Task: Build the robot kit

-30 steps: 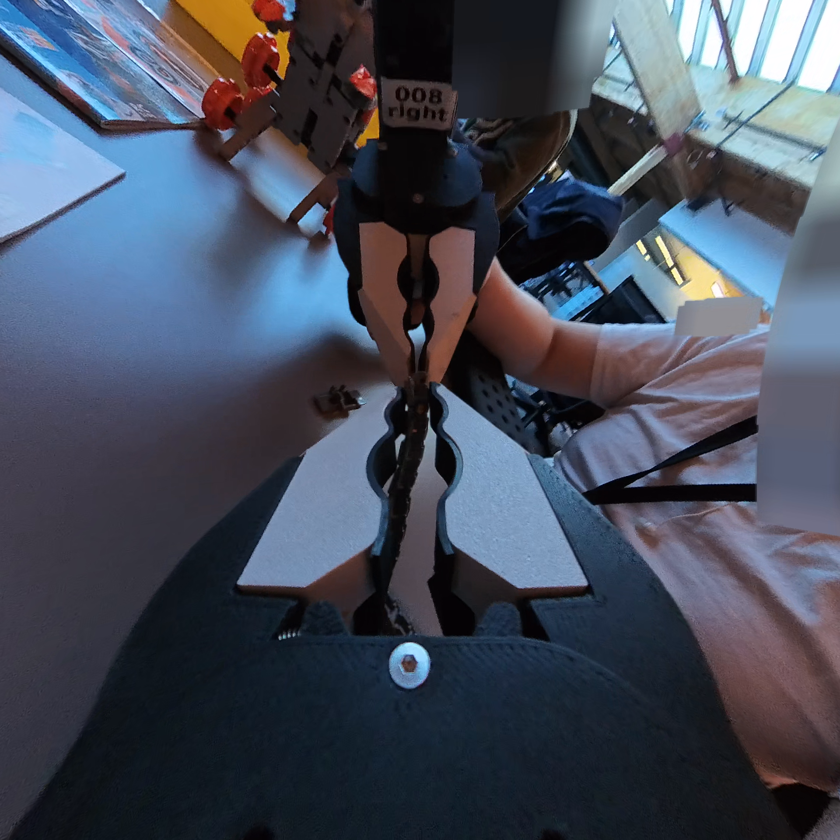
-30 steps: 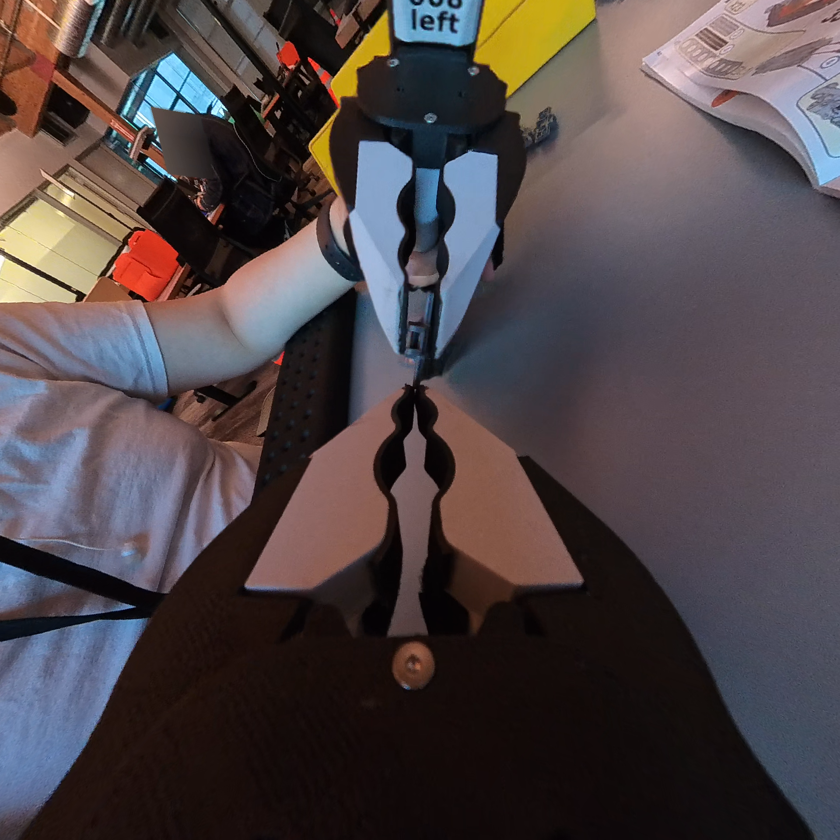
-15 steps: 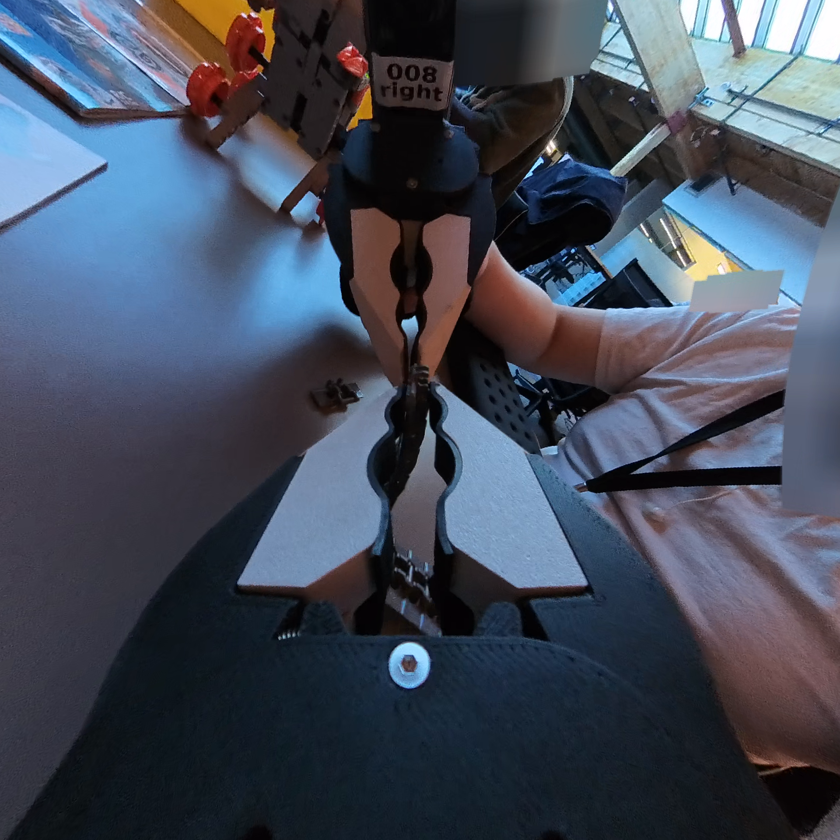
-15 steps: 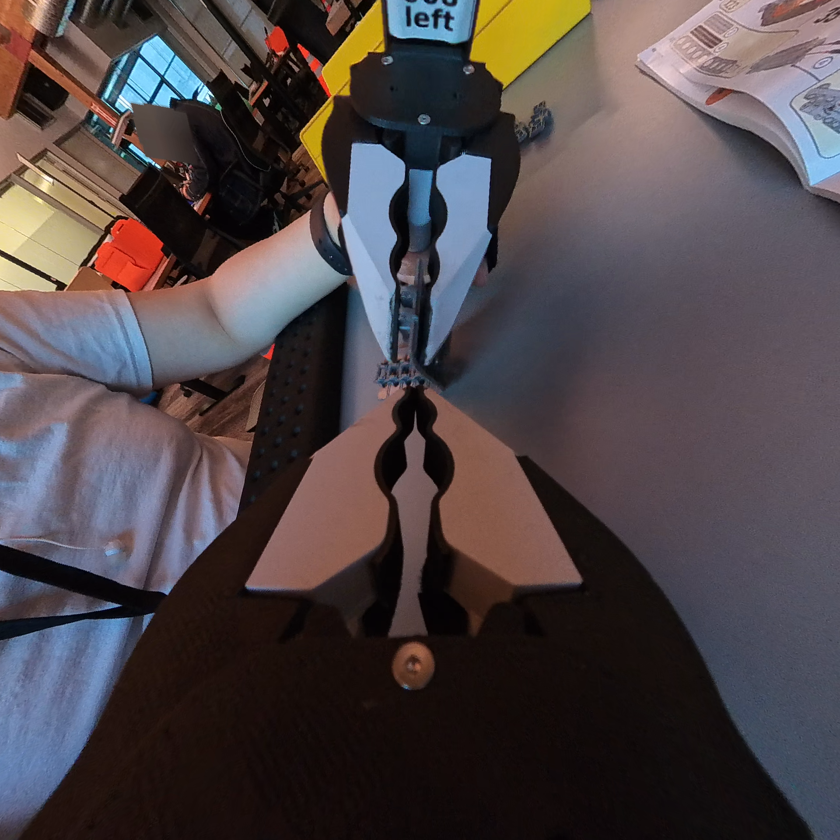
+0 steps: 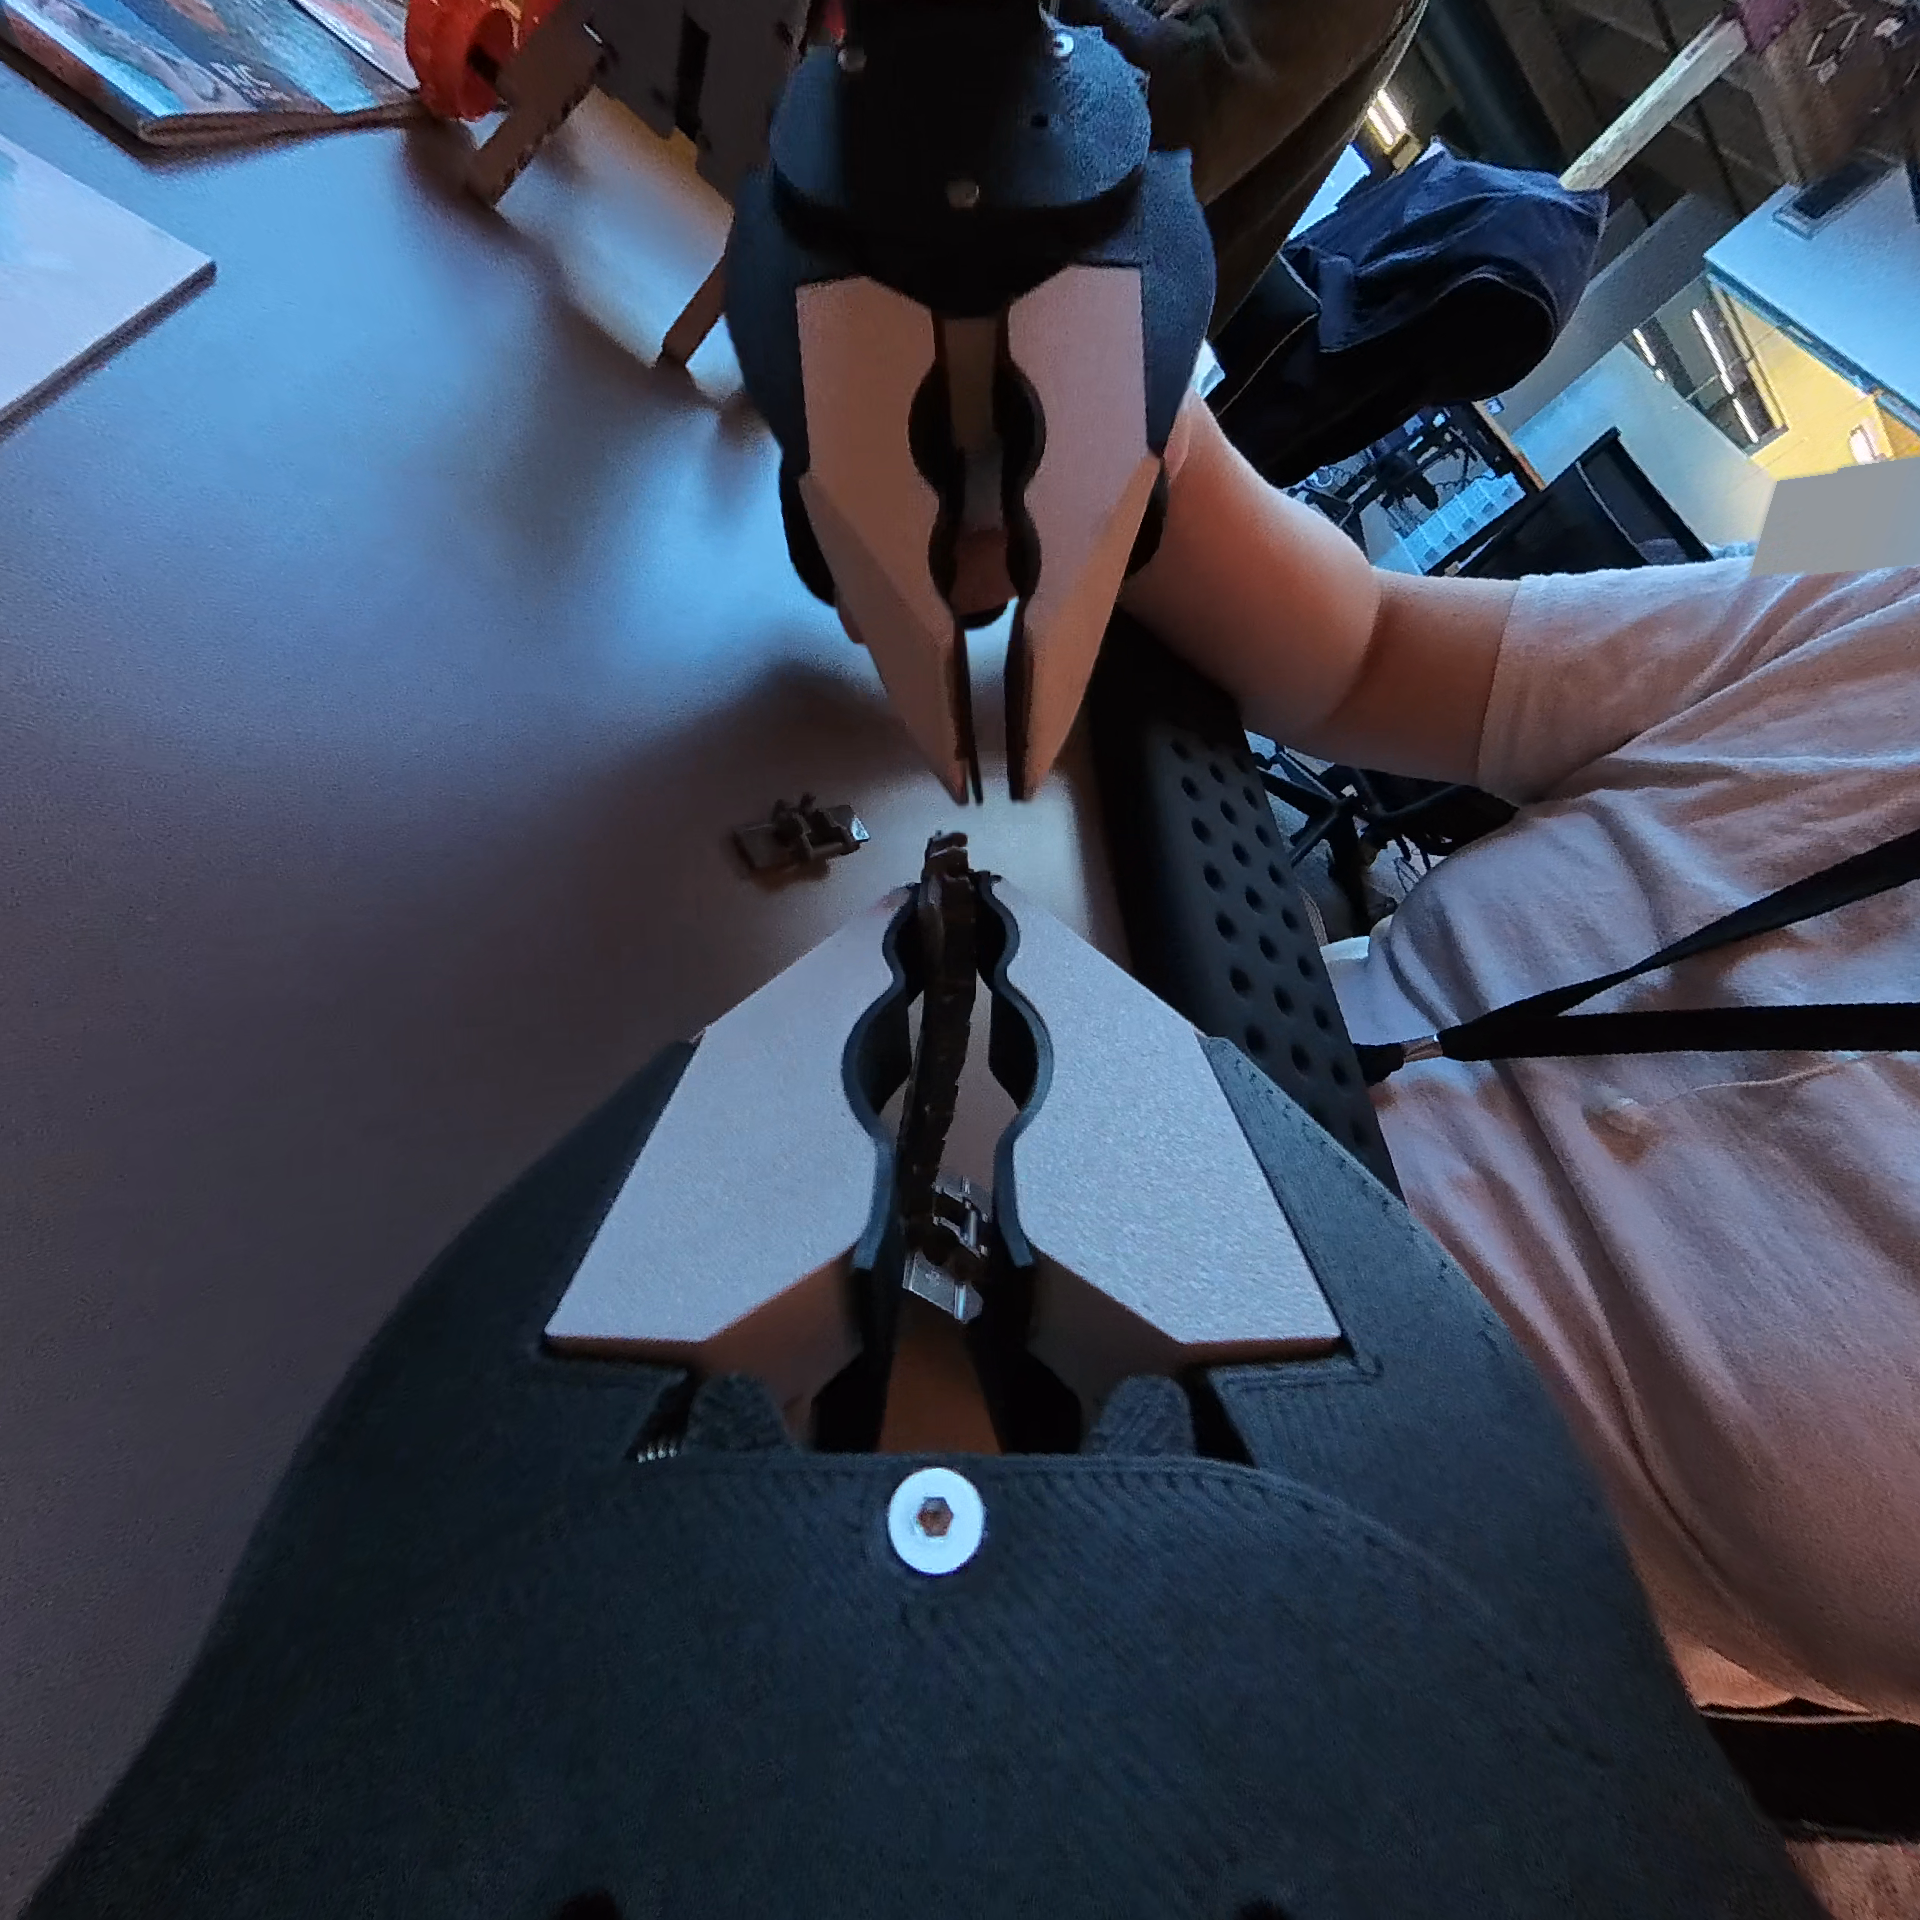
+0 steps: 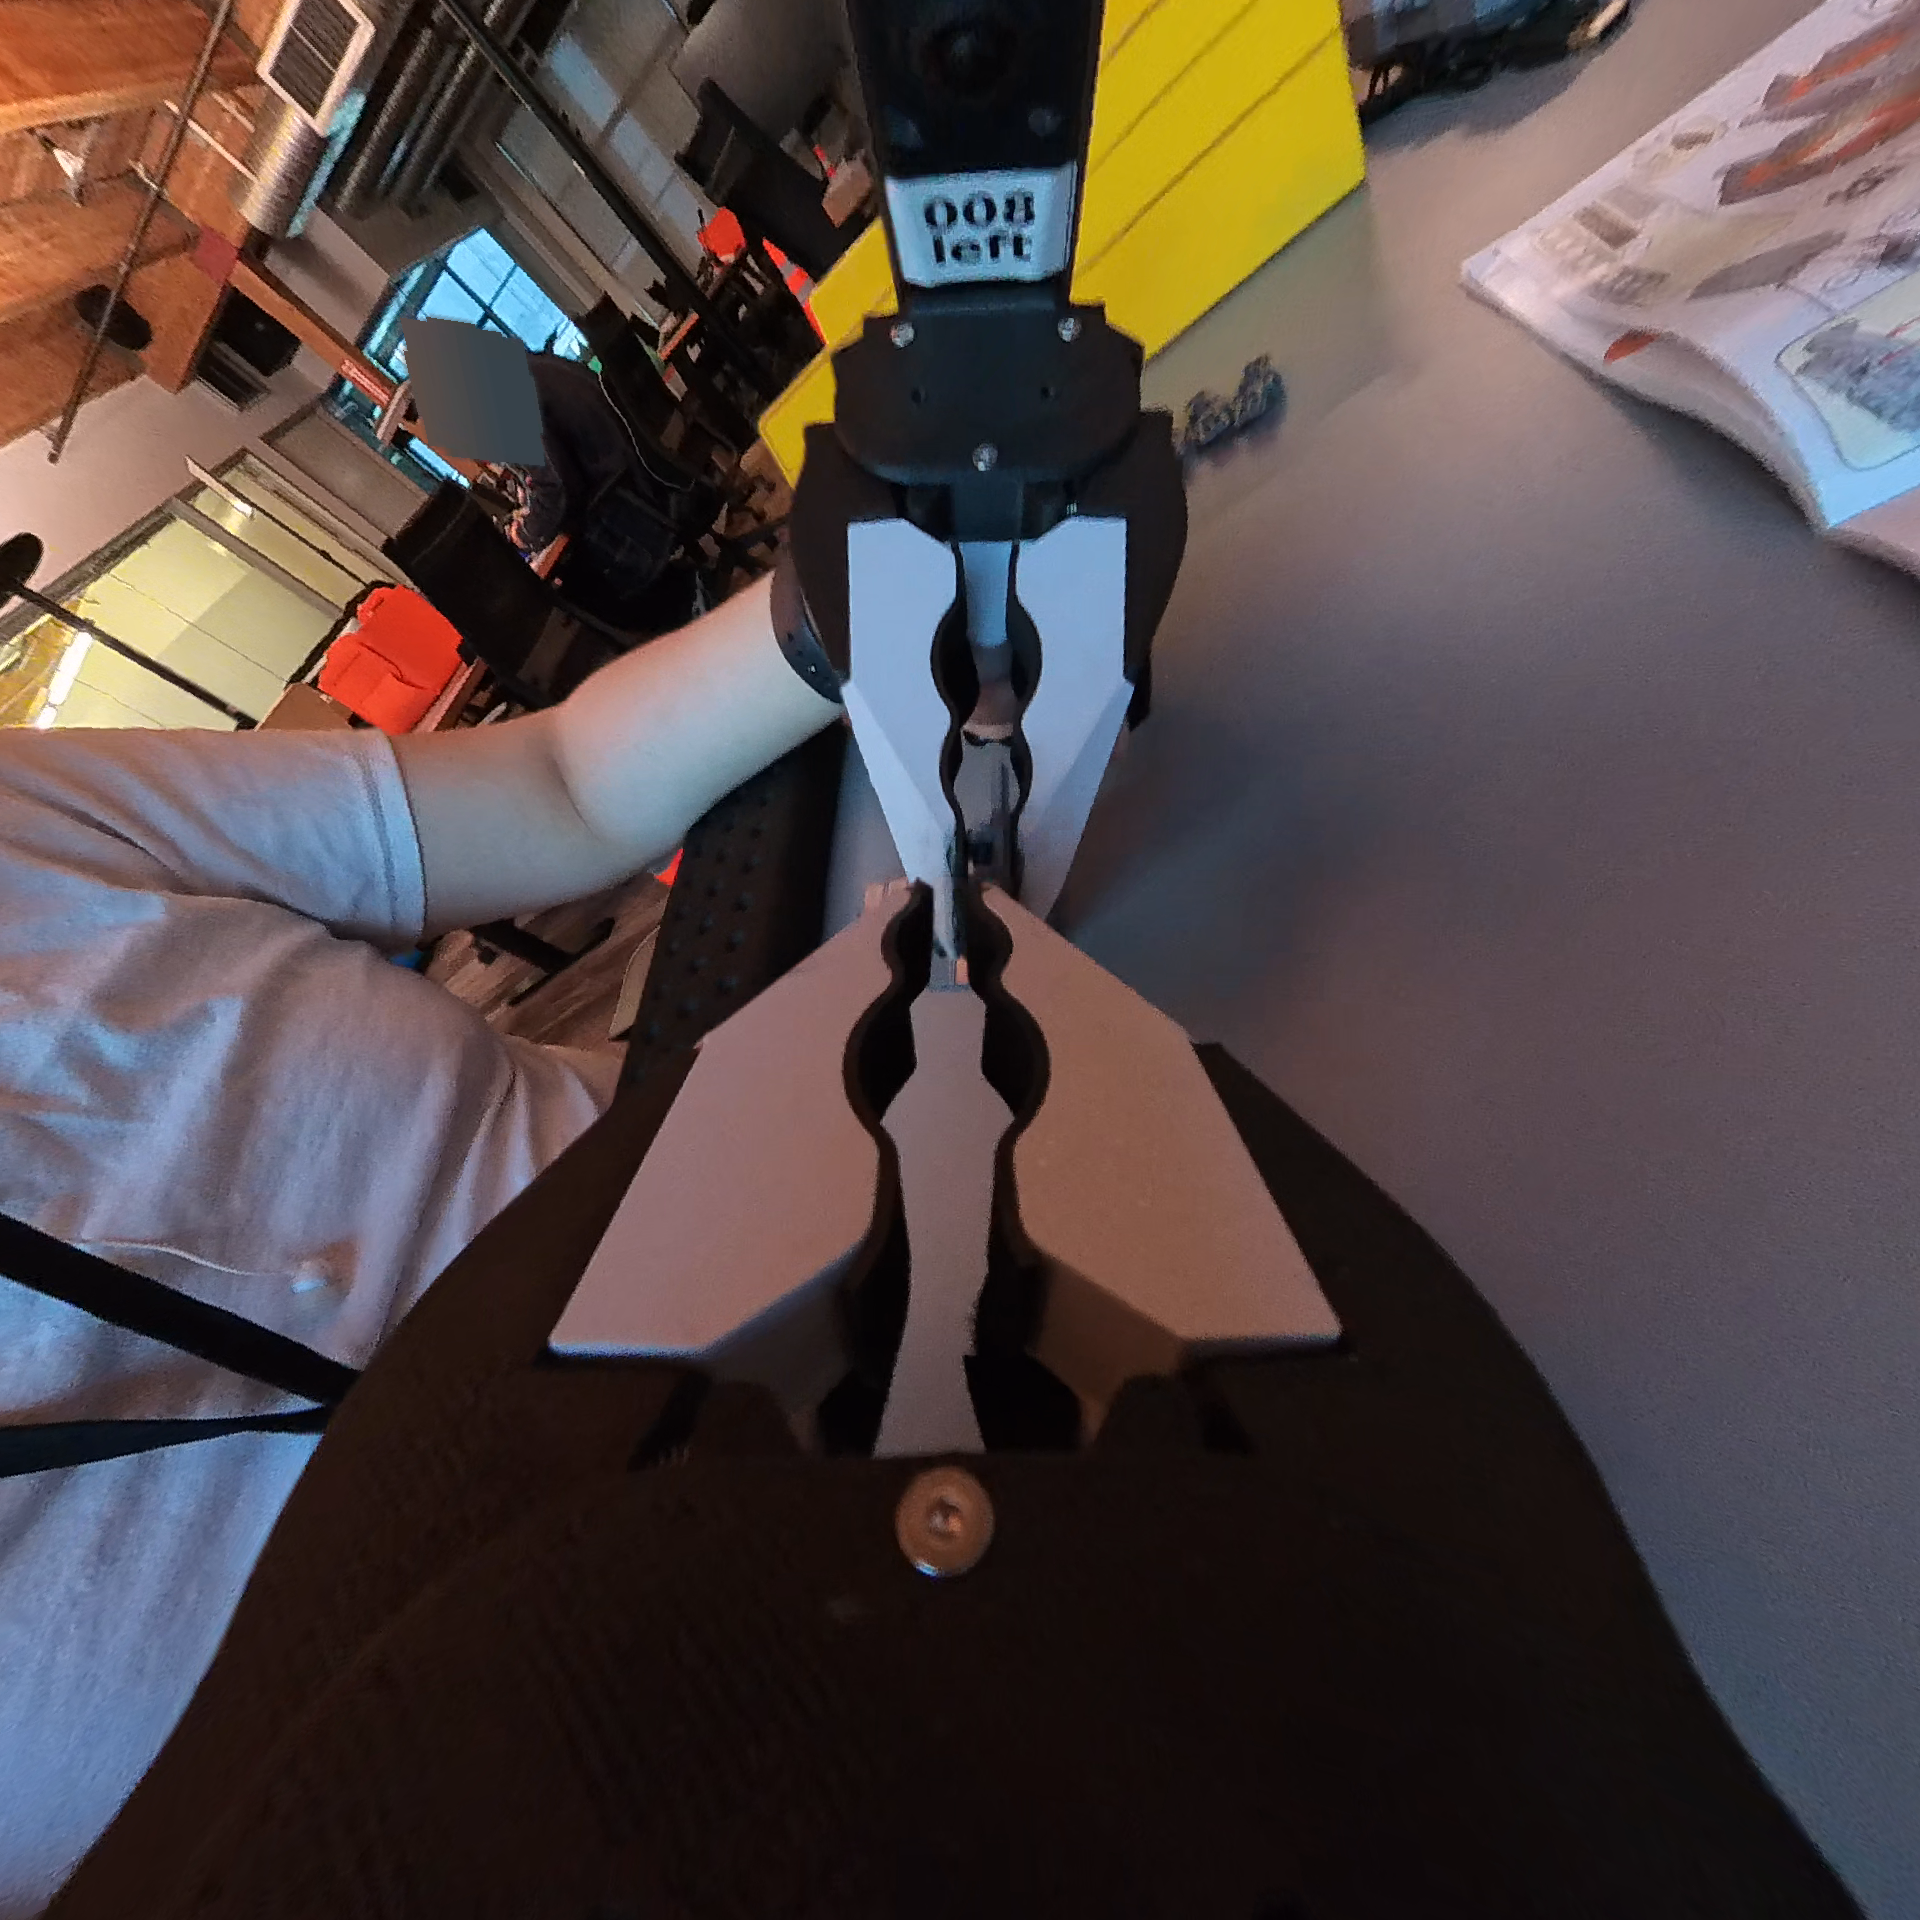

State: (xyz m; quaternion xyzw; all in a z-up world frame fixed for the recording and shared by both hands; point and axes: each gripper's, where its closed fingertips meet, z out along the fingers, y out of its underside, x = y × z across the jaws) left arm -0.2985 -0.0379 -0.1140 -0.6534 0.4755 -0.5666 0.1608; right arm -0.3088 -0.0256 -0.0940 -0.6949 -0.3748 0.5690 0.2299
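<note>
left gripper point(image 5: 951, 899) clamped on a dark chain point(image 5: 935, 1060) over the worktop point(image 5: 312, 727) | right gripper point(image 6: 951, 914) parted, nothing held | loose link point(image 5: 798, 831) seen only in left view | yellow box point(image 6: 1195, 208) only in right

Yellow box point(image 6: 1195, 197), open booklet point(image 6: 1704, 281) on grey table point(image 6: 1558, 831)

Dark chain strip point(image 5: 940, 1049) in the left gripper point(image 5: 948, 899): its lower end is hidden behind the pads, length unreadable. In the right wrist view the strip point(image 6: 954, 914) is motion-blurred where it meets the right gripper point(image 6: 948, 902), so contact cannot be told. Small part point(image 5: 800, 831) on the table point(image 5: 312, 623): too small to identify. Red-wheeled model point(image 5: 540, 73) and booklet point(image 5: 208, 62) cut off by the top edge. Open manual point(image 6: 1714, 281) cut off at the right, blurred. Tiny pieces point(image 6: 1231, 405) by the yellow box point(image 6: 1195, 177): unclear.
</note>
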